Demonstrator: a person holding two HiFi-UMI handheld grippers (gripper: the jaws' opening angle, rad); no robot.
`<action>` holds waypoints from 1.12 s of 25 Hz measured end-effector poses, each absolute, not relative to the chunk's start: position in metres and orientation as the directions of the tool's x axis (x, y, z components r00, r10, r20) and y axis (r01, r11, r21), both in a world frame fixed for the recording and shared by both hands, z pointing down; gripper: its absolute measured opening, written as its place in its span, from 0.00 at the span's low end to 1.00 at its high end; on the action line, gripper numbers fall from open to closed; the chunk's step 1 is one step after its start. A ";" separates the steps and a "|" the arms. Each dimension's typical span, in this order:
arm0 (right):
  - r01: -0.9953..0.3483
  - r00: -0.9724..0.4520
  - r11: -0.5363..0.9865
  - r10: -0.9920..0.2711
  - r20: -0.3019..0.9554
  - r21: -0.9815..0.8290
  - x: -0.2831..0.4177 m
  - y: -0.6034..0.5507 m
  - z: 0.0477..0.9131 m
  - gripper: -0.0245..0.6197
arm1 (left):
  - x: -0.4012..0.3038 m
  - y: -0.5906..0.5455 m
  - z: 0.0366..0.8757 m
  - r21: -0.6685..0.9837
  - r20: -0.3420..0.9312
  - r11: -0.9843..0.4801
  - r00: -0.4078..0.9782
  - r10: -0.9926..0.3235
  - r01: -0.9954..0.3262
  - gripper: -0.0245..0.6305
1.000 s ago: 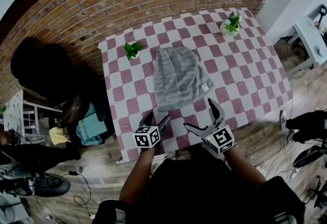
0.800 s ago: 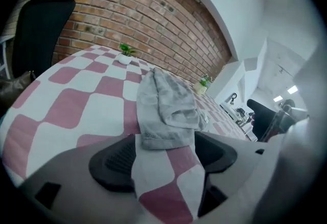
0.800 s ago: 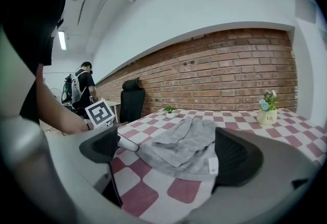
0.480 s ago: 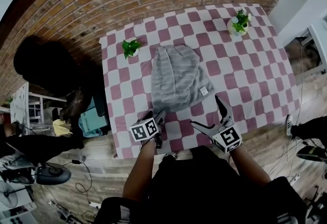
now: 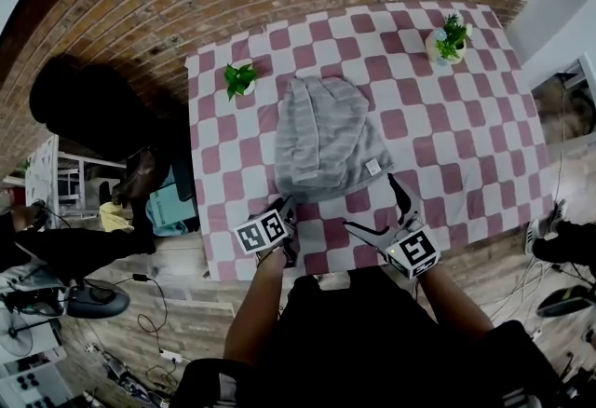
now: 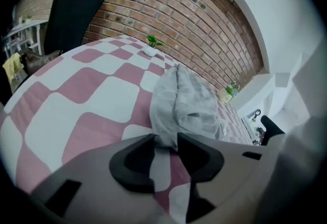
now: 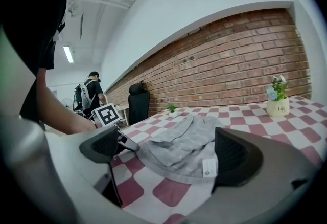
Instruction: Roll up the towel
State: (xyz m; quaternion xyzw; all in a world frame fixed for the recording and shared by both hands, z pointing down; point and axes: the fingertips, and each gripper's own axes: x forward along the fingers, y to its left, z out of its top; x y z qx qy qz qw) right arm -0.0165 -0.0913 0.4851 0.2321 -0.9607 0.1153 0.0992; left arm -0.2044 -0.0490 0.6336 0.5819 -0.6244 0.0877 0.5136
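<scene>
- The towel [image 5: 321, 141] lies in the middle of the table [image 5: 466, 145], on the pink-and-white checked cloth. Its long side runs away from the person, and it is not yet rolled.
- It is grey with faint paler stripes running across it. It lies loosely rumpled rather than flat.
- Its far end is rounded and bunched, and its near end spreads wider into a curved hem.
- A raised fold runs lengthwise down the towel, so the left part sits as a soft ridge over the rest.
- A small white label [image 5: 373, 168] sits at the near right corner, just inside the hem.
- The left gripper [image 5: 287, 209] points down at the towel's near left corner. Its jaws are closing and only a narrow gap is left. The left gripper view shows the corner of the hem between the jaw tips. It cannot be told whether the pads already press on the cloth.
- The right gripper [image 5: 371, 203] is at the table's near edge, just beside the corner with the label. Its jaws stand wide apart and clamp nothing. The right gripper view shows the towel on the cloth beyond them.
- A small leafy plant [image 5: 240, 78] stands to the towel's far left, apart from it.
- A second plant in a pale pot [image 5: 449, 36] stands near the far right corner of the table, well apart from the towel.
</scene>
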 end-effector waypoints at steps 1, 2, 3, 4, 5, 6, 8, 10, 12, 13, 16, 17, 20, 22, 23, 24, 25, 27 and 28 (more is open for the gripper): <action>-0.460 -0.877 0.869 -0.412 0.248 -0.180 -0.018 -0.091 0.486 0.92 | -0.205 -0.048 0.636 0.486 0.750 0.324 0.197 -0.631 -0.811 0.20; -0.453 -0.880 0.873 -0.405 0.247 -0.183 -0.019 -0.091 0.488 0.92 | -0.205 -0.048 0.637 0.482 0.755 0.335 0.191 -0.627 -0.810 0.17; -0.446 -0.884 0.876 -0.399 0.243 -0.186 -0.019 -0.092 0.491 0.92 | -0.204 -0.048 0.638 0.479 0.758 0.340 0.186 -0.625 -0.809 0.15; -0.440 -0.887 0.877 -0.393 0.241 -0.192 -0.019 -0.092 0.495 0.92 | -0.203 -0.048 0.638 0.479 0.758 0.343 0.183 -0.626 -0.808 0.10; -0.434 -0.891 0.878 -0.384 0.243 -0.204 -0.020 -0.092 0.498 0.92 | -0.202 -0.049 0.638 0.480 0.756 0.345 0.180 -0.629 -0.807 0.10; -0.426 -0.895 0.879 -0.373 0.245 -0.217 -0.021 -0.092 0.500 0.92 | -0.201 -0.049 0.637 0.480 0.753 0.345 0.178 -0.633 -0.806 0.10; -0.409 -0.902 0.880 -0.350 0.254 -0.240 -0.027 -0.092 0.503 0.92 | -0.200 -0.051 0.635 0.482 0.744 0.336 0.175 -0.645 -0.809 0.09; -0.398 -0.902 0.882 -0.327 0.282 -0.251 -0.036 -0.091 0.511 0.91 | -0.200 -0.053 0.630 0.485 0.728 0.308 0.182 -0.661 -0.819 0.09; -0.383 -0.903 0.891 -0.305 0.302 -0.244 -0.046 -0.088 0.517 0.91 | -0.201 -0.053 0.626 0.474 0.717 0.271 0.189 -0.671 -0.838 0.09; -0.374 -0.904 0.893 -0.291 0.313 -0.250 -0.052 -0.086 0.521 0.91 | -0.201 -0.053 0.626 0.464 0.715 0.252 0.191 -0.673 -0.849 0.09; -0.358 -0.903 0.872 -0.233 0.361 -0.334 -0.066 -0.083 0.533 0.91 | -0.197 -0.055 0.626 0.423 0.715 0.189 0.198 -0.670 -0.886 0.09; -0.359 -0.902 0.856 -0.216 0.375 -0.371 -0.071 -0.083 0.537 0.91 | -0.197 -0.057 0.625 0.410 0.714 0.170 0.200 -0.671 -0.896 0.09; -0.380 -0.899 0.779 -0.184 0.397 -0.499 -0.085 -0.084 0.544 0.84 | -0.198 -0.060 0.622 0.399 0.709 0.129 0.217 -0.671 -0.908 0.09; -0.399 -0.901 0.688 -0.172 0.398 -0.606 -0.095 -0.089 0.548 0.77 | -0.199 -0.061 0.621 0.397 0.706 0.107 0.228 -0.670 -0.912 0.09; -0.405 -0.904 0.629 -0.166 0.395 -0.663 -0.099 -0.092 0.550 0.73 | -0.199 -0.061 0.621 0.399 0.703 0.101 0.233 -0.672 -0.911 0.09; -0.408 -0.907 0.563 -0.162 0.388 -0.719 -0.104 -0.095 0.552 0.70 | -0.200 -0.060 0.621 0.407 0.697 0.099 0.239 -0.676 -0.908 0.09; -0.405 -0.912 0.491 -0.160 0.377 -0.771 -0.109 -0.099 0.553 0.67 | -0.201 -0.060 0.620 0.417 0.689 0.098 0.243 -0.683 -0.904 0.09; -0.387 -0.922 0.355 -0.161 0.352 -0.851 -0.119 -0.107 0.556 0.62 | -0.205 -0.061 0.619 0.436 0.671 0.095 0.253 -0.697 -0.895 0.09; -0.380 -0.924 0.296 -0.164 0.345 -0.876 -0.124 -0.111 0.558 0.61 | -0.206 -0.061 0.618 0.444 0.664 0.091 0.259 -0.701 -0.891 0.09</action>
